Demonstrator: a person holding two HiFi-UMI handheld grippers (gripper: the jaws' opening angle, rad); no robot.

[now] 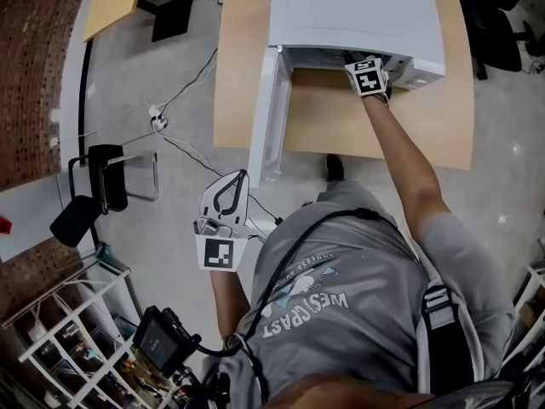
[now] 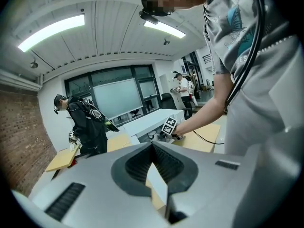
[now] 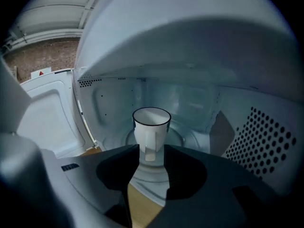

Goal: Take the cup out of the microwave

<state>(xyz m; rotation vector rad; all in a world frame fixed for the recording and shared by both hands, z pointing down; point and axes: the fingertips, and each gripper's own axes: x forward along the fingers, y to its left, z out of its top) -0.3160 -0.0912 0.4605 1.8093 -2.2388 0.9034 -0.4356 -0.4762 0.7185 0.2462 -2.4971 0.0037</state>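
Observation:
In the right gripper view a white cup with a dark rim stands upright on the glass turntable inside the white microwave, its handle facing me. My right gripper is open, one jaw on each side of that handle and close to it. From the head view only the right gripper's marker cube shows at the mouth of the microwave; the cup is hidden there. The left gripper hangs by the person's side, shut and empty, its jaw tips meeting.
The microwave door stands open to the left, over the wooden table. Cables and a power strip lie on the floor, near a black chair. A wire shelf stands at lower left. A person in black stands in the background.

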